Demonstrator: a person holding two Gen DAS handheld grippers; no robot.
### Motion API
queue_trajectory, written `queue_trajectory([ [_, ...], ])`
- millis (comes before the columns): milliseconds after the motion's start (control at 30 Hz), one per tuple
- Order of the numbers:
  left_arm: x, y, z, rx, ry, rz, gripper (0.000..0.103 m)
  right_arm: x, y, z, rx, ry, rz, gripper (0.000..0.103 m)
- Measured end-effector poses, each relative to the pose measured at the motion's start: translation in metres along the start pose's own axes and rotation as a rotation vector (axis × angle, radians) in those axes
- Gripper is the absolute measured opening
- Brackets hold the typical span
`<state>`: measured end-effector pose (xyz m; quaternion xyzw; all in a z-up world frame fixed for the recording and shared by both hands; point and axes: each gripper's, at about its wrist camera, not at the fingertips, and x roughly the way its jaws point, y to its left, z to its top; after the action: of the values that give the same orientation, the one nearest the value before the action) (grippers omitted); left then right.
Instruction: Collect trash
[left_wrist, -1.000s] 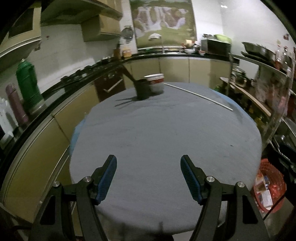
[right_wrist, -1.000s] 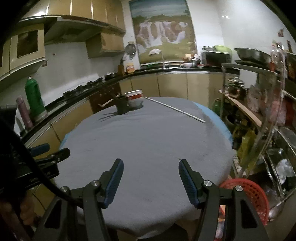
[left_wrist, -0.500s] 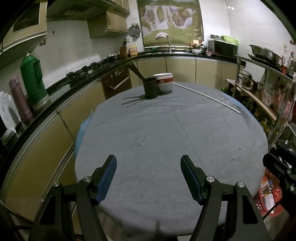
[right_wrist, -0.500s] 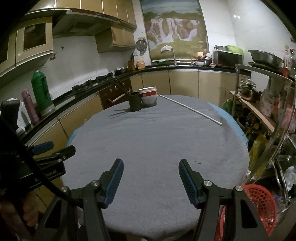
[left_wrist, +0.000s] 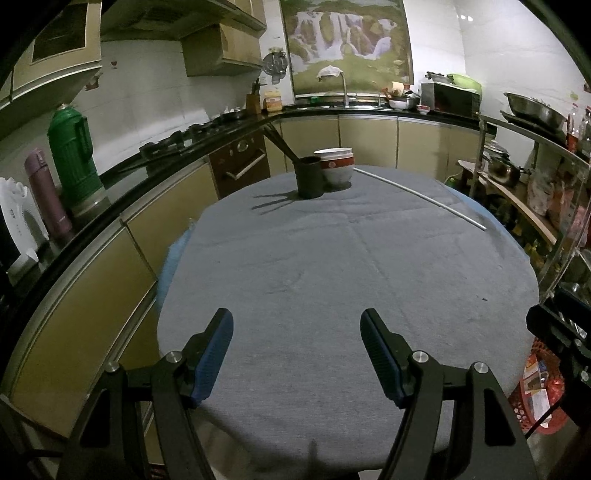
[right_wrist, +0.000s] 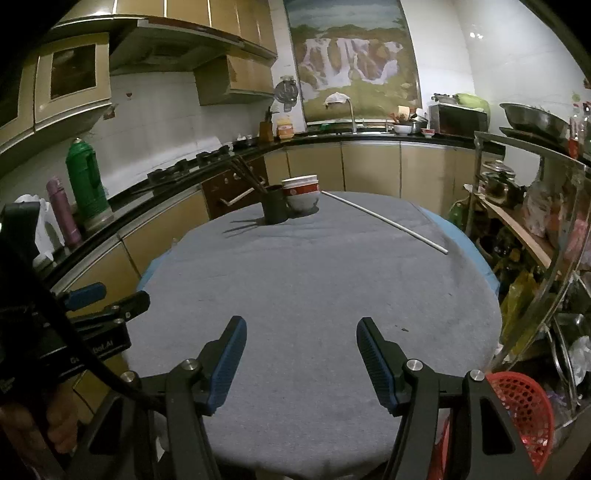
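On the dark counter at far left: a white plastic appliance (left_wrist: 18, 221), a slim purple flask (left_wrist: 48, 195) and a tall green thermos jug (left_wrist: 75, 162), standing side by side, well apart from the table. Centre: a round table under a grey cloth (left_wrist: 332, 266); at its far edge a dark cylindrical holder with chopsticks (left_wrist: 309, 177) touches a stack of white bowls with a red band (left_wrist: 337, 168); just right of them a long thin white rod (left_wrist: 417, 194) lies diagonally toward the right rim. A tiny dark speck (right_wrist: 404, 328) lies on the cloth at right; too small to identify. Near edge, left gripper (left_wrist: 296, 354): blue-padded jaws spread wide, nothing between them, hovering over bare cloth. Right gripper (right_wrist: 301, 360): likewise released, jaws parted and empty; the left tool's black body shows beside it at the frame's left. Far right: a metal rack with pots and bags (right_wrist: 524, 206). Below the table's right rim, on the floor: a red mesh plastic basket (left_wrist: 543, 406) holding paper packaging (left_wrist: 533, 384); nothing stands between table and basket.
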<state>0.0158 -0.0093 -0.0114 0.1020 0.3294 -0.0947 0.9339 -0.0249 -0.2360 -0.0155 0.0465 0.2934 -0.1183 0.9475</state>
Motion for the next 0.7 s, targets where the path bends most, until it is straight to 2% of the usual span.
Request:
queue_trajectory([
  [700,-0.0026,0.0066,-0.0005,-0.011,-0.002,0.002,0.072,0.0004,0.0047,0.0023,-0.007,-0.001,-0.001,0.066],
])
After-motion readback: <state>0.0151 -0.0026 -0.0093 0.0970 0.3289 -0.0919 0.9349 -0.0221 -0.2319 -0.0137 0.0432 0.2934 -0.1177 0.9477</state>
